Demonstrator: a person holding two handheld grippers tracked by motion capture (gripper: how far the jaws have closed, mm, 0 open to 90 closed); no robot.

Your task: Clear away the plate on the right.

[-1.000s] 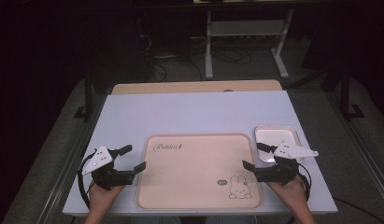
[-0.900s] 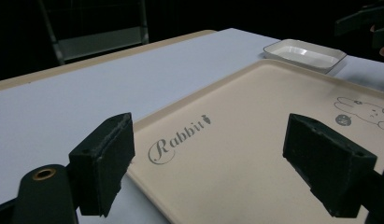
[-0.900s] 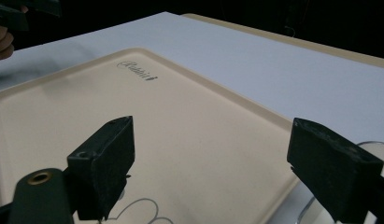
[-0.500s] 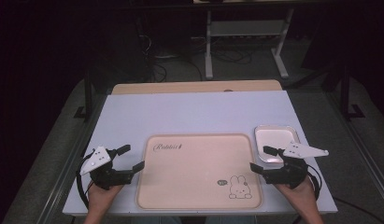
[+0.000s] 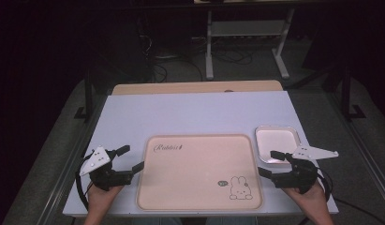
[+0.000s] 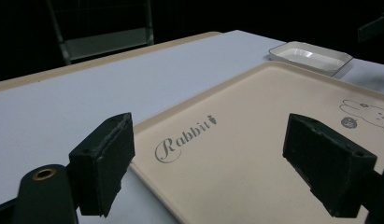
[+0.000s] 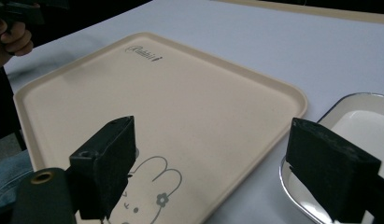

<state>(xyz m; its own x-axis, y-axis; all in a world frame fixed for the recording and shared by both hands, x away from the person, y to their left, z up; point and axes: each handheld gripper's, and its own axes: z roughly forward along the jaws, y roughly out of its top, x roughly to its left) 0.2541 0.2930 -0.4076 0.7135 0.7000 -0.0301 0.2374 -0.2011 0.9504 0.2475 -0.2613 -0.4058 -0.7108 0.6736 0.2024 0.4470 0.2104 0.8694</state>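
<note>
A beige tray [image 5: 199, 171] with a rabbit drawing and the word "Rabbit" lies at the near middle of the white table [image 5: 199, 112]. My left gripper [image 5: 130, 158] is open just off the tray's left edge. In the left gripper view, the gripper [image 6: 215, 172] has its jaws wide apart over the tray's corner [image 6: 273, 121], with nothing between them. My right gripper [image 5: 267, 162] is open at the tray's right edge, just in front of a small white dish [image 5: 277, 143]. In the right gripper view, that gripper [image 7: 217, 172] spans the tray [image 7: 171, 102] and the dish's rim [image 7: 362, 126].
The white dish [image 6: 311, 56] holds nothing. A wooden strip [image 5: 195, 87] runs along the table's far edge. Beyond it a metal rack [image 5: 246, 33] and cables stand on the dark floor. The other hand [image 7: 12, 37] shows at the top left of the right gripper view.
My right gripper has drifted right and toward the near edge, away from over the dish. The left gripper has shifted slightly left and nearer. Both stay open.
</note>
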